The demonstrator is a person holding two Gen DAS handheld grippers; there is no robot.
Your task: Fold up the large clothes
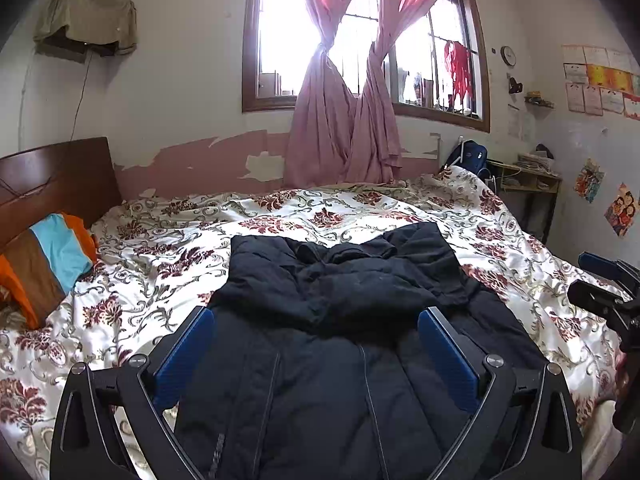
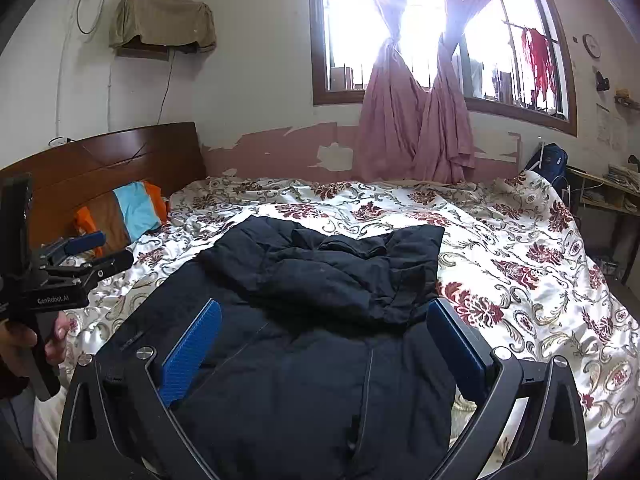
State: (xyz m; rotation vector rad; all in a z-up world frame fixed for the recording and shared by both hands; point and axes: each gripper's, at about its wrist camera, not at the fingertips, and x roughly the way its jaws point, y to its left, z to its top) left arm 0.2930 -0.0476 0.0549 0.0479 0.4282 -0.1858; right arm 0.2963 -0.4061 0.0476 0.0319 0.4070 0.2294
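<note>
Ahead of the tongs: bed with floral quilt (image 1: pixel 160 248), wooden headboard (image 1: pixel 52 176) far left. Beyond, white wall with peeling pink paint (image 1: pixel 192 164). Arched window (image 1: pixel 360 40), backlit, with knotted pink curtains (image 1: pixel 340 136). Desk (image 1: pixel 528 180) far right.

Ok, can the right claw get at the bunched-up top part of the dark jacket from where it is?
Probably yes. The right claw is open above the dark jacket, and the bunched top part lies just ahead of its fingers with nothing between. The left claw is off to the side, over the floral bedspread.
</note>
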